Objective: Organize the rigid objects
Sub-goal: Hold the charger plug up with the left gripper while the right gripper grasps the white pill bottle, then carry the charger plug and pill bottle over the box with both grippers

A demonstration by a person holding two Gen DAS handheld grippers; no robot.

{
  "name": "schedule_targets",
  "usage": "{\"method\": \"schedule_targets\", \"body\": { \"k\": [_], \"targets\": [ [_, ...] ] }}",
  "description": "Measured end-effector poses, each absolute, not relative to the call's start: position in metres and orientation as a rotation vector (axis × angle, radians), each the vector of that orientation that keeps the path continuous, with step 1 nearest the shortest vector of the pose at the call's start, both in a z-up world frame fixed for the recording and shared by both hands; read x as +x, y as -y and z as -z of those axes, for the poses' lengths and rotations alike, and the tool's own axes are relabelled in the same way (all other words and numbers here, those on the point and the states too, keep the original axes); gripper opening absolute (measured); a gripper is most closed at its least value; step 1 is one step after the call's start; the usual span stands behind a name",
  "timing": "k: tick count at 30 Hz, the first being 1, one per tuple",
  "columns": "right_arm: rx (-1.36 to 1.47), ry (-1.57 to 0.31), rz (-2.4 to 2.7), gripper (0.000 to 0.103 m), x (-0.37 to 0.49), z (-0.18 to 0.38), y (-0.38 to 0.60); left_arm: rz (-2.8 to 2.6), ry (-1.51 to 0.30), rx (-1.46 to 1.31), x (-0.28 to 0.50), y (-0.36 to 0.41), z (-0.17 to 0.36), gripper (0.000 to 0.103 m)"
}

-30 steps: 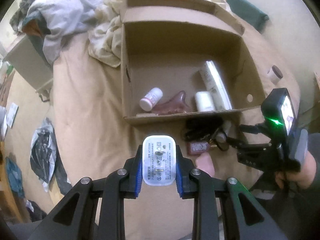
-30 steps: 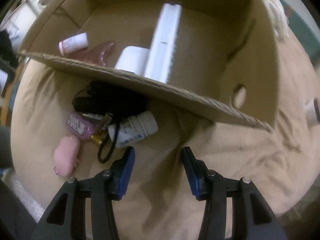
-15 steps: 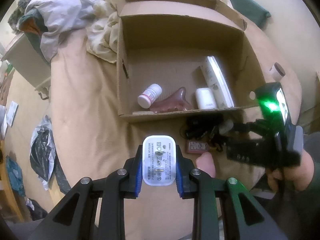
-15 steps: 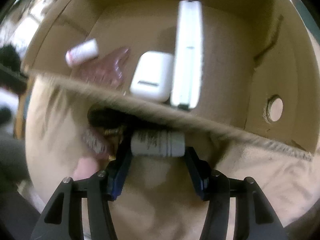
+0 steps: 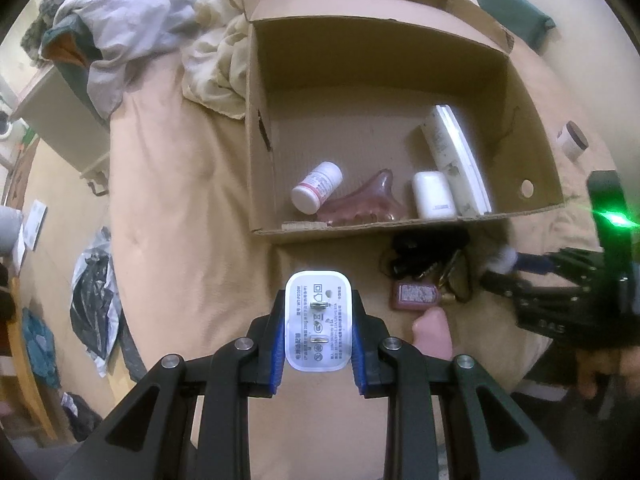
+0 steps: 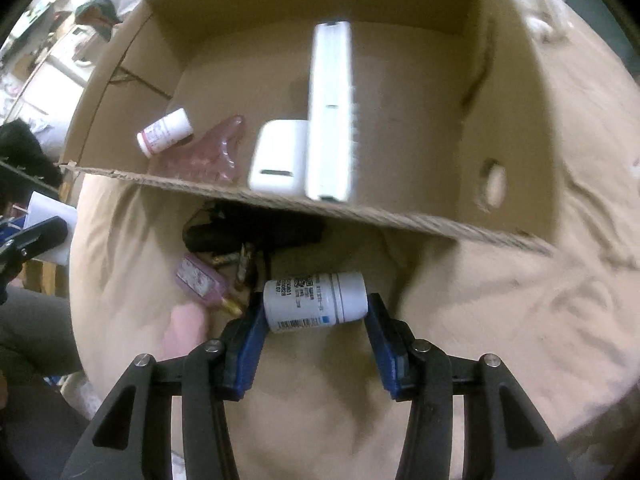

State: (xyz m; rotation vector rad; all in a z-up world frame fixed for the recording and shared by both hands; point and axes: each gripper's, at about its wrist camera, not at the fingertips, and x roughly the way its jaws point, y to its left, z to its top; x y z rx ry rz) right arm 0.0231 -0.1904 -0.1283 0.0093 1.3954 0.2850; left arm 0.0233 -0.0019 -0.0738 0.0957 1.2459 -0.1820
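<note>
A white plug-in charger (image 5: pixel 318 322) is clamped between the blue pads of the left gripper (image 5: pixel 318 330), its two prongs turned toward the camera, above the tan-sheeted bed (image 5: pixel 176 208). Crumpled bedding (image 5: pixel 132 20) is piled toward the far left corner of the bed.

Farther in, an open cardboard box (image 5: pixel 260 128) sits on the bed. Along its near wall, from left to right, are seen a small white pill bottle with a pink label (image 5: pixel 317 193), a translucent pink scraping tool (image 5: pixel 366 202) touching that bottle, a white rounded case (image 5: pixel 433 200), and a long white remote control (image 5: pixel 456 160) lying just beside the case.

Outside the box, against its near wall, a loose pile is found on the sheet: a black corded item (image 6: pixel 256 230), a small pink rectangular tag (image 6: pixel 198 280) with brass-coloured clips, and a pale pink soft object (image 6: pixel 184 330) nearest the bed's near edge.

Right of the pile, a white medicine bottle with printed label (image 6: pixel 316 302) is held lying crosswise in the right gripper (image 6: pixel 316 320), whose jaws have just been closing; the blue pads are pressed against its base and its cap end. The picture is somewhat blurred.

Near the bed's right edge, beyond the box, a small white jar with a dark top (image 5: pixel 572 146) stands alone.
</note>
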Motion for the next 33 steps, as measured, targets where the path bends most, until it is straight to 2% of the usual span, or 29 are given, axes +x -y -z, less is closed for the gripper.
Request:
{"method": "schedule_targets", "body": {
  "k": [8, 19, 33],
  "targets": [
    [-0.070, -1.349, -0.313, 0.049, -0.003, 0.085, 0.200, 0.175, -1.238, 0.105, 0.023, 0.003, 0.073, 0.024],
    [0.035, -1.081, -0.431, 0.049, 0.003, -0.001, 0.235, 0.171, -1.153, 0.114, 0.016, 0.004, 0.051, 0.024],
    [0.094, -0.978, -0.446, 0.049, 0.053, -0.018, 0.230, 0.205, -1.059, 0.113, 0.065, 0.022, 0.000, 0.024]
  ]
}}
